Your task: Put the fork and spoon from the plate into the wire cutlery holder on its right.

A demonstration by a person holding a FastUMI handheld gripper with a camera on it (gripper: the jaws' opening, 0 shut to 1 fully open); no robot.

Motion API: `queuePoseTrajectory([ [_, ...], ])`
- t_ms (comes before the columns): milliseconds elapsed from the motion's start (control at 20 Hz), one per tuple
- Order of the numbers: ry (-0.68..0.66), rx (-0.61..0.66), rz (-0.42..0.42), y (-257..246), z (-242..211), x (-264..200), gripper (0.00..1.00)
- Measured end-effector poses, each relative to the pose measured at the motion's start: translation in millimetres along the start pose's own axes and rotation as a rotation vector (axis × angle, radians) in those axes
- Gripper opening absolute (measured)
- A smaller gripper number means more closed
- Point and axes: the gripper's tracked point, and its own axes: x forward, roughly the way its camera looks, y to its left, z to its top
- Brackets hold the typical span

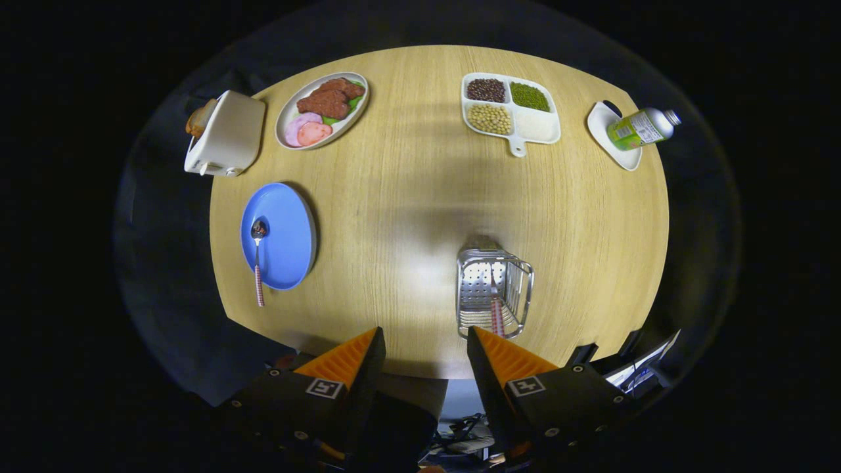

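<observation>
A blue plate point(284, 238) lies on the round wooden table point(407, 197), far to the left of my fingers. On it rests a spoon point(257, 261) with a red-and-white handle that sticks out over the plate's near rim. The wire cutlery holder point(493, 290) stands just ahead of my right finger. A piece of cutlery with the same red-and-white handle point(497, 315) stands inside it, presumably the fork. My gripper point(424, 341) hovers high above the table's near edge, open, with nothing between its fingers.
A white toaster point(227, 135) with bread sits at the far left. Beside it is an oval plate of meat and ham point(323, 108). A divided tray of beans point(510, 110) and a small white dish holding a tilted green bottle point(640, 128) stand at the far right.
</observation>
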Motion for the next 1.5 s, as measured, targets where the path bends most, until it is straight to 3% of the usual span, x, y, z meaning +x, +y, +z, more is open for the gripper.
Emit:
queuePoseTrajectory([
  [450, -0.028, -0.109, 0.043, 103.6, 3.9, 18.7, 0.87],
  [1050, 0.035, -0.168, 0.072, 228.0, 1.5, 83.8, 0.85],
  [1200, 0.053, -0.159, 0.085, 258.5, 0.2, 101.3, 0.82],
  [1500, 0.038, -0.097, 0.016, 275.6, 12.0, 138.1, 0.69],
])
